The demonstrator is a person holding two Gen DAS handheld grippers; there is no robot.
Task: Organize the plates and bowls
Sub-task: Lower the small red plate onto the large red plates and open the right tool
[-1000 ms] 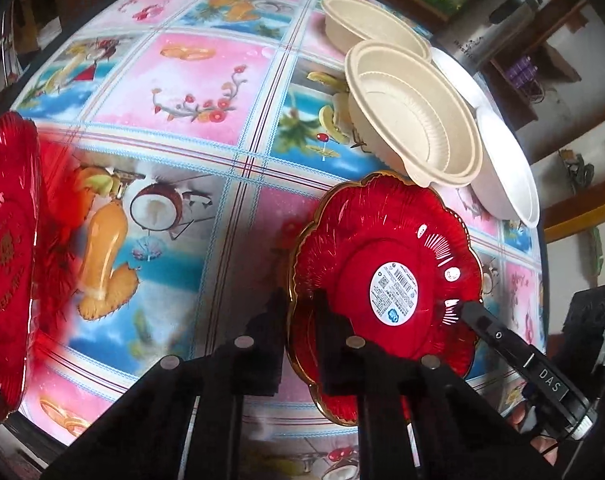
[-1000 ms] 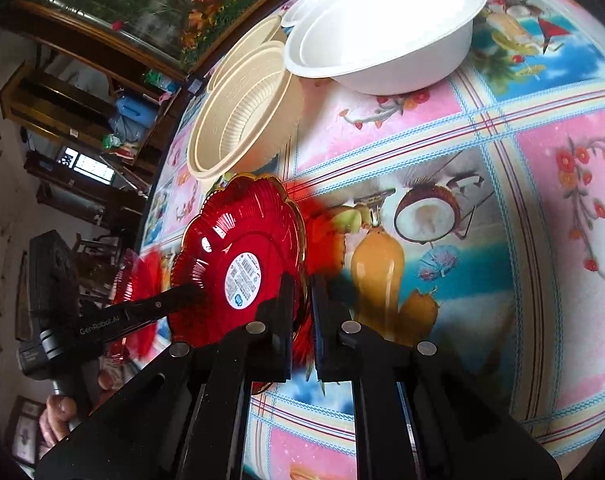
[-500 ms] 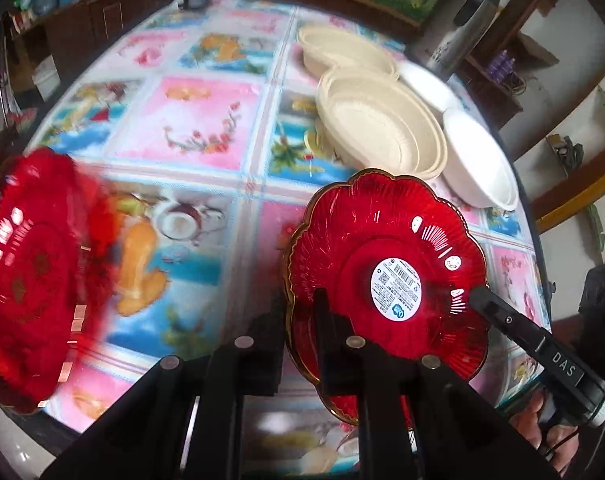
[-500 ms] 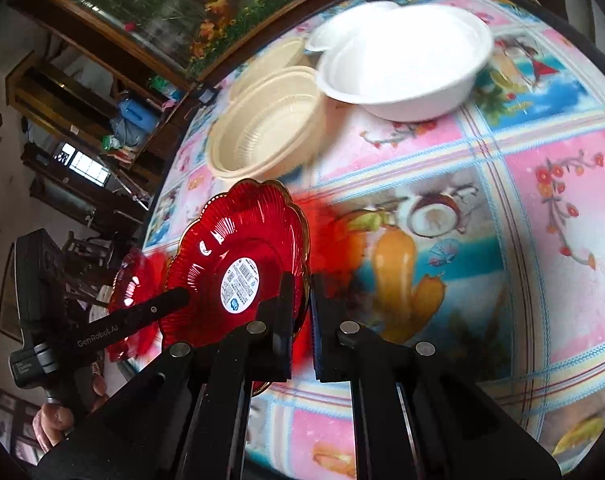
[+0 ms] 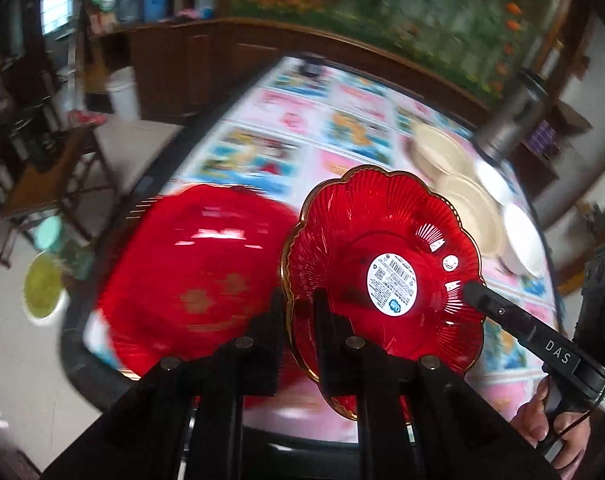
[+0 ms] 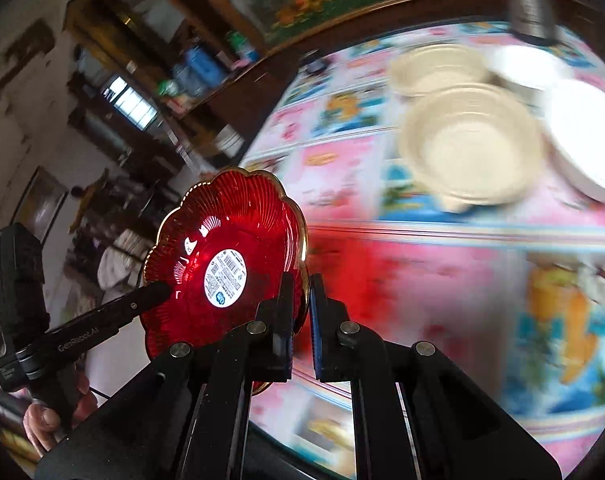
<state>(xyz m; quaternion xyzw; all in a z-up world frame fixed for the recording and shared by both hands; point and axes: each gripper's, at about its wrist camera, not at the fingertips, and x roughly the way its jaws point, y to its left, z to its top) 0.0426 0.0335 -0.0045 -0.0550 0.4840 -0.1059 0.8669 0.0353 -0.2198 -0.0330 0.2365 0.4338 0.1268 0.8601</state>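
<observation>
Daylit, heavy motion blur over table, glare on red plate, fisheye-warped dark edges.

Red plates, pale bowls, a bright picture cloth

The fluted plate is shiny red with a gold rim and a round white sticker. The other red plate has gold marks. The bowls are cream and white. The counter shows pink and blue picture squares. The tongs are black.
</observation>
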